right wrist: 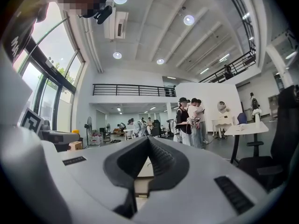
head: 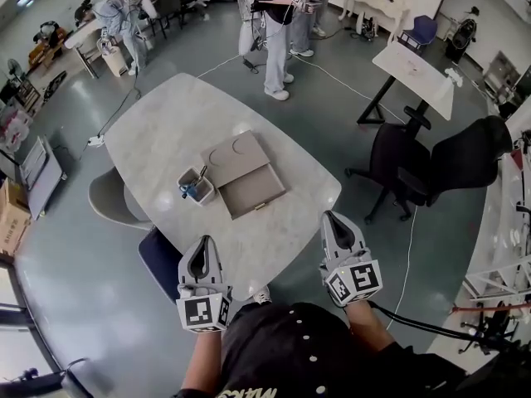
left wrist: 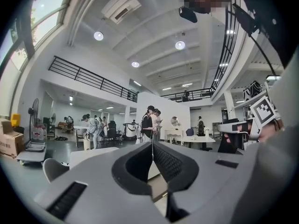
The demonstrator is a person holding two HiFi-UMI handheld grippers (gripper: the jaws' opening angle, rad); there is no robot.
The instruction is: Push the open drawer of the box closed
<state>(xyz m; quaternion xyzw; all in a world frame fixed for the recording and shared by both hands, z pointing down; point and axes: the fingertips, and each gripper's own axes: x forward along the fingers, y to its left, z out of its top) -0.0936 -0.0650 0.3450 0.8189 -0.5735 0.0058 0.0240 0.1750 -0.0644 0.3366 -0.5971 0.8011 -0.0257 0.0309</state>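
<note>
a: since neither gripper touches the box (head: 235,157) yet, which step is this?

b: the approach. the left gripper (head: 203,242) and right gripper (head: 331,217) hang over the near edge of the table (head: 158,131), both clenched with nothing between the jaws.

a: and the drawer (head: 257,192)?

b: pulled out of the box toward the person, mid-table, well apart from both grippers. a small pen holder (head: 196,186) sits just beside the box's left side.

a: what does the next move call for?

b: i'd bring one closed tip level to the middle of the drawer's front face, then press straight away from the person, clear of the pen holder, so the box doesn't skew.
</note>
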